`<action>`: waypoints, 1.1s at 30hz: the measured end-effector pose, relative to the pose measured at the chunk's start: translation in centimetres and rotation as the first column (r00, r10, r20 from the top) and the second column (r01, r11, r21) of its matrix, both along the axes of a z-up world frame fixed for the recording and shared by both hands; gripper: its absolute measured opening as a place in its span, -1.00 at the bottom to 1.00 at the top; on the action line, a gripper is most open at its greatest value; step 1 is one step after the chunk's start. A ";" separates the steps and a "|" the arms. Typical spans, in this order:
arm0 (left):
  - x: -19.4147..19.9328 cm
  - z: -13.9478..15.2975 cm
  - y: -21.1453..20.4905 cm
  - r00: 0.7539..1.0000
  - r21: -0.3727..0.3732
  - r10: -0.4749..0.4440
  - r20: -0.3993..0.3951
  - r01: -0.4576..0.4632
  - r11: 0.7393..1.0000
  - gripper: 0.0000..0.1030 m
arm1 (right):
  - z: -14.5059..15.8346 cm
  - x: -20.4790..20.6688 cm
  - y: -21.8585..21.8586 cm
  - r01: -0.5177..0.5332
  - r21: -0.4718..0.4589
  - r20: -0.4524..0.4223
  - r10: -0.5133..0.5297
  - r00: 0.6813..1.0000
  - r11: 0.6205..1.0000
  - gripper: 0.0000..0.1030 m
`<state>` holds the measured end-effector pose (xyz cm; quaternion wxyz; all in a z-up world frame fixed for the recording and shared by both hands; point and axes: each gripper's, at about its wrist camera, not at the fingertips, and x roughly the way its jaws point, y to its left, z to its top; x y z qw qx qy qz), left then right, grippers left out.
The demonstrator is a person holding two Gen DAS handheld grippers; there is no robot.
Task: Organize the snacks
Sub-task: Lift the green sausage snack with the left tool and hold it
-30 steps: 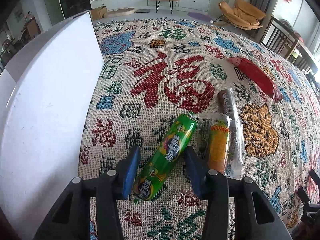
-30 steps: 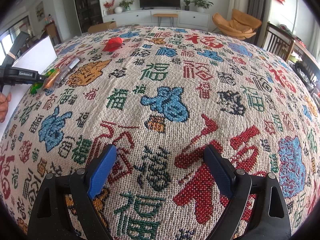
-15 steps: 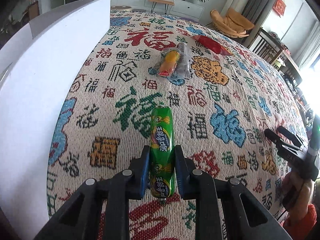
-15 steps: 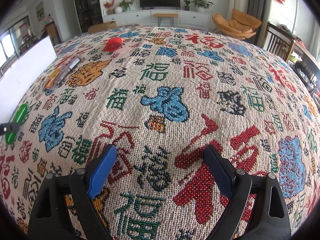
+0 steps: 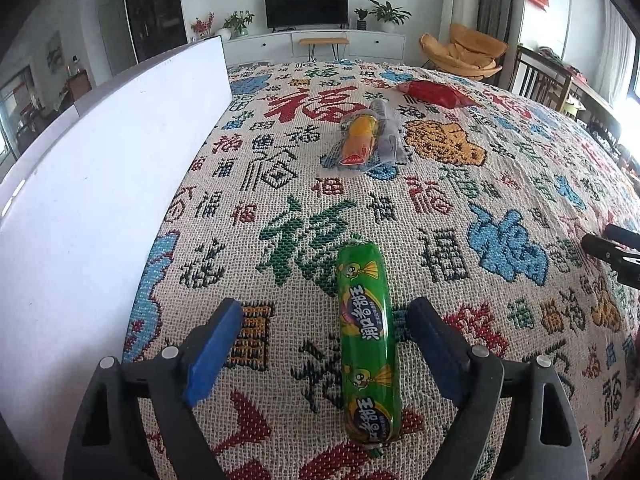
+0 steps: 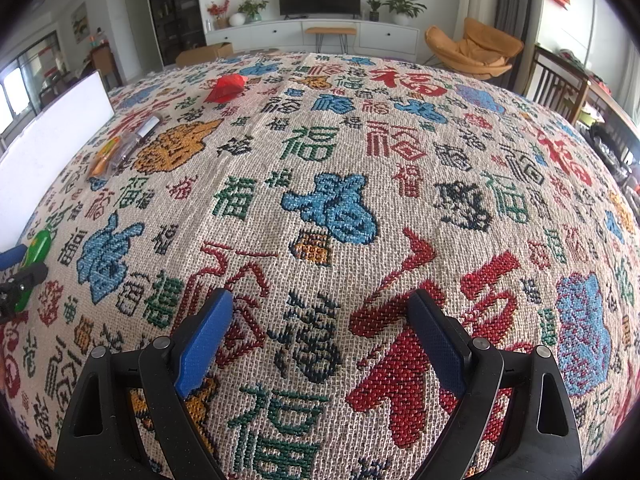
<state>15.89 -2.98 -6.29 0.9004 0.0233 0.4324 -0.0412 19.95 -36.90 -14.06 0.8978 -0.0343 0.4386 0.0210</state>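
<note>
A woven cloth (image 5: 460,208) patterned with characters covers the table in a living room. The left gripper (image 5: 324,344) is opening, its blue pads clear of the green sausage (image 5: 366,344), which lies on the cloth between them, nearer the right pad. Beyond lie an orange snack and a clear packet (image 5: 370,136), overlapping and hard to separate, then a red packet (image 5: 434,94). A white board (image 5: 100,184) stands at the left, cut off. The right gripper (image 6: 320,340) is spread over bare cloth.

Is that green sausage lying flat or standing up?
Lying flat: the green sausage rests lengthwise on the tablecloth, between the opening left gripper's pads, untouched.
</note>
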 end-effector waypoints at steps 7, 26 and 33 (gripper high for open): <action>0.2 -0.3 0.3 0.999 0.002 0.030 -0.016 -0.030 1.000 0.94 | 0.0 0.0 0.0 0.001 0.000 0.000 -0.001 1.000 1.000 0.78; 0.2 -0.4 0.3 0.999 0.007 0.039 -0.020 -0.039 0.999 1.00 | 0.0 0.0 0.0 0.004 -0.001 -0.001 -0.004 1.000 1.000 0.78; 0.2 -0.4 0.3 0.999 0.007 0.039 -0.020 -0.039 0.999 1.00 | 0.0 0.1 -0.1 0.004 -0.001 -0.001 -0.004 1.000 1.000 0.78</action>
